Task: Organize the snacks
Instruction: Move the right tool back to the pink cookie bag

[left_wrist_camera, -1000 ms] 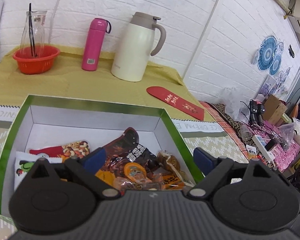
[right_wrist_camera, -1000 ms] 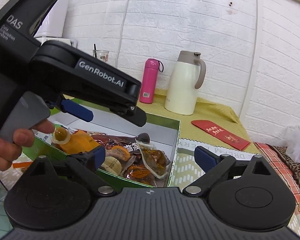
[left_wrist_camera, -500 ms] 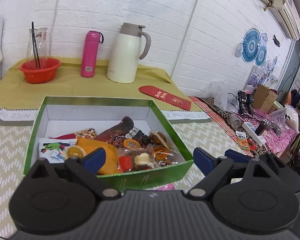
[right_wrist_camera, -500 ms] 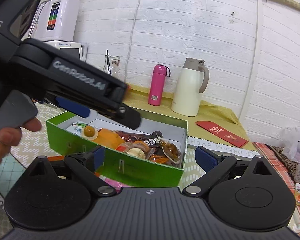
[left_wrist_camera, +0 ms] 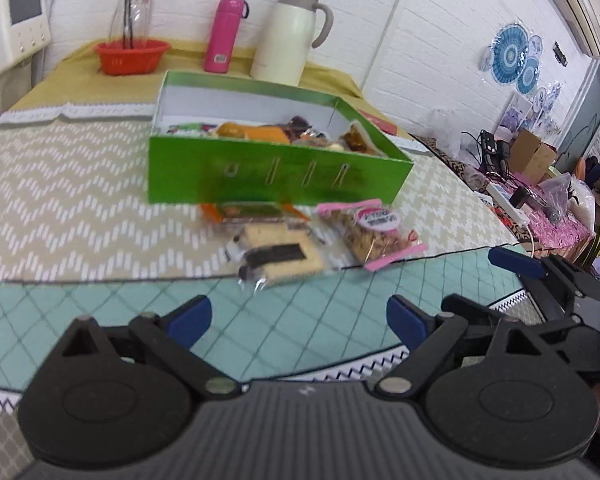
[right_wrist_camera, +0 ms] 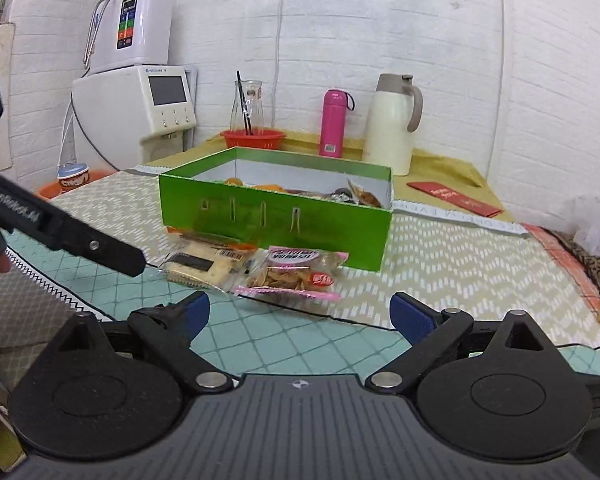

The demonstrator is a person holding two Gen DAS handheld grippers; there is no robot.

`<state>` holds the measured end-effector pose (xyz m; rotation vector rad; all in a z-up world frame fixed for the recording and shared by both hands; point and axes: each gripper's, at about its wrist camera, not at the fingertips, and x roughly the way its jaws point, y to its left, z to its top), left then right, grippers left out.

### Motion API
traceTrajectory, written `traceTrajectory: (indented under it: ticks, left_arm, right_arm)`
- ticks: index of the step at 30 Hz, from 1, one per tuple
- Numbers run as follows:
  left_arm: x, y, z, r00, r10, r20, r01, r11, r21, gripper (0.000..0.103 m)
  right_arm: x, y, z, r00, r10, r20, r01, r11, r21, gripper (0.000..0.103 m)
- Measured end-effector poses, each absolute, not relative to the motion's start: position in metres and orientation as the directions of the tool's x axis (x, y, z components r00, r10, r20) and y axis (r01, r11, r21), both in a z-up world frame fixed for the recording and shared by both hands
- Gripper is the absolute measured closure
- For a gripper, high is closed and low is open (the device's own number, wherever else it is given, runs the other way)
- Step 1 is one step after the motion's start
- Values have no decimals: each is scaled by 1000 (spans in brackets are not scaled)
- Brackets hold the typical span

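Both grippers sit back from the work, low over the teal grid mat [left_wrist_camera: 100, 320], jaws spread wide and nothing between them. Left gripper [left_wrist_camera: 298, 318] faces the green box [left_wrist_camera: 276, 176] head-on; right gripper [right_wrist_camera: 300, 316] faces it from slightly to the side, probably so either can go for a packet without crossing the other

Green box stands on the zigzag cloth [left_wrist_camera: 60, 200], open top, already holding a heap of wrapped snacks [left_wrist_camera: 284, 134] towards its right end; exact packets inside too small to tell. Three packets lie outside, just beside its front wall: a cracker packet [right_wrist_camera: 204, 264] on the left, a pink-edged nut packet [right_wrist_camera: 296, 276] touching it on the right, and an orange packet [left_wrist_camera: 252, 210] tucked against the box base, mostly hidden behind the cracker one. They lie flat, near the cloth/mat edge, in easy reach

Judgement: box filling partway done, these three left. Nut packet looks the easiest pick for the right gripper; thin crinkly film could slip or drag its neighbour

Pink bottle [right_wrist_camera: 334, 122], white jug [right_wrist_camera: 392, 124] and red basket [right_wrist_camera: 252, 138] stand behind the box, well apart, not involved
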<state>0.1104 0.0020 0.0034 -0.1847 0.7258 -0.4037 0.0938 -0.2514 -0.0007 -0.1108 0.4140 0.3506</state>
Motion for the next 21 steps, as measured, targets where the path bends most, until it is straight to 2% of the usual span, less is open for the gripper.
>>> traceTrajectory:
  ticks: [6, 12, 14, 18, 21]
  left_arm:
    - [97, 27, -6, 680, -401, -614, 211, 909, -359, 14]
    - [95, 28, -6, 684, -402, -609, 228, 910, -345, 14]
    - [97, 26, -8, 674, -409, -615, 236, 908, -346, 15]
    - [104, 19, -11, 647, -459, -609, 274, 885, -376, 15]
    - [108, 8, -10, 628, -498, -599, 311, 865, -394, 14]
  right_arm:
    - [127, -225, -1, 852, 327, -408, -366, 930, -18, 0]
    - [168, -208, -20, 852, 194, -486, -277, 955, -104, 0]
    - [169, -218, -22, 826, 231, -515, -297, 954, -47, 0]
    - [154, -237, -19, 805, 312, -504, -345, 938, 30, 0]
    - [137, -238, -21, 762, 386, -520, -441, 897, 21, 0]
